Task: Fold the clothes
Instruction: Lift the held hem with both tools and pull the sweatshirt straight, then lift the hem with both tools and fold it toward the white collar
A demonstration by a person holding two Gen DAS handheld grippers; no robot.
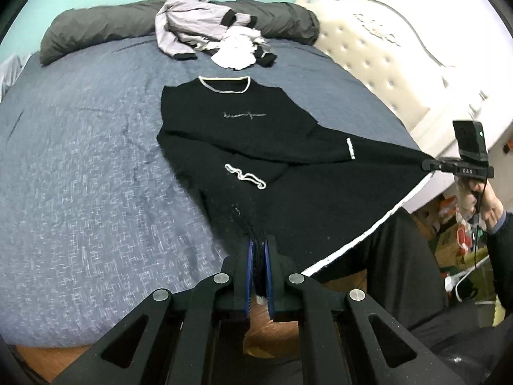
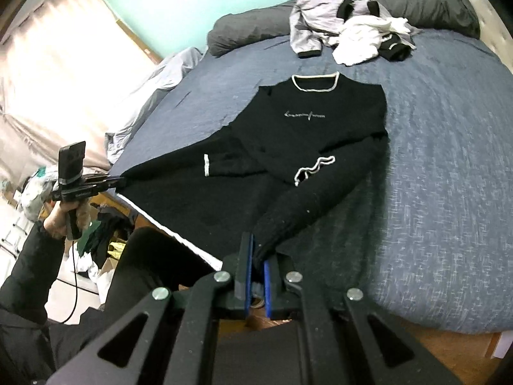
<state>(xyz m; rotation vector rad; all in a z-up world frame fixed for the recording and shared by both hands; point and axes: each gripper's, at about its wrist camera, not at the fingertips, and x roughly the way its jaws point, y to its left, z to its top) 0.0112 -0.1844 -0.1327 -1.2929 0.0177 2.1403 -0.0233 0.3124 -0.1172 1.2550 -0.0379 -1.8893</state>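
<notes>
Left wrist view first: the left hand-held gripper (image 1: pixel 258 250) has its blue pads pressed together on one bottom corner of the black knitted sweater with white trim (image 1: pixel 240 122). The right hand-held gripper (image 1: pixel 428 164) is at the right edge of this picture, also closed on the hem, at the other corner. Between the two, the white-edged hem (image 1: pixel 359 240) is stretched in a straight line above the bed edge. I think it is held tight like this so the lower part can be carried over the chest without wrinkles. The upper body of the sweater lies flat on the blue-grey bed cover (image 1: pixel 96 160), collar away from the person, both sleeves already crossed over the front.

Right wrist view: the right hand-held gripper (image 2: pixel 257 253) is pinched narrow on its thick bunch of black knit, and the left hand-held gripper (image 2: pixel 118 182) pulls the opposite corner, held by a hand in a dark sleeve (image 2: pixel 61 218). Behind the sweater, a heap of grey, white and black clothes (image 2: pixel 349 32) waits near the dark grey pillow (image 2: pixel 250 29), well apart, probably for later folding.
</notes>
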